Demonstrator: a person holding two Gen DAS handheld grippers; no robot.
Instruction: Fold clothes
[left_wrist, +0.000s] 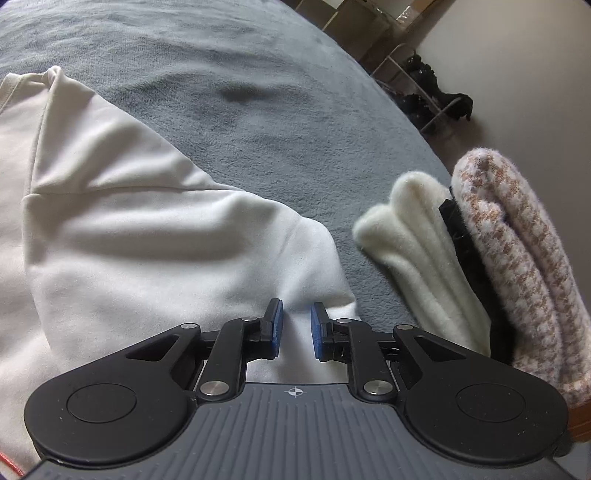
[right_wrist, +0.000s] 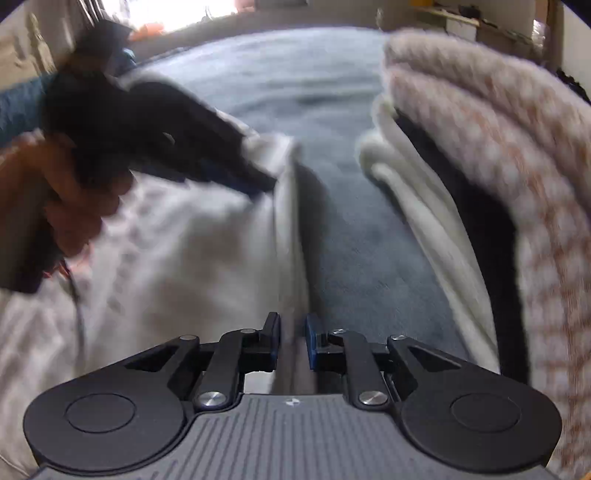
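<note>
A white sweatshirt lies spread on a grey blanket. My left gripper hovers over the sweatshirt's right corner. Its blue pads stand a narrow gap apart, with white cloth showing through the gap and nothing pinched. In the blurred right wrist view, my right gripper is shut on the sweatshirt's right edge, which runs up between its jaws. A hand holds the left gripper at the sweatshirt's far corner.
A stack of folded clothes lies to the right: a cream fluffy piece, a black layer and a pink-and-brown checked knit. Beyond the bed's edge stands a metal rack with dark clothes.
</note>
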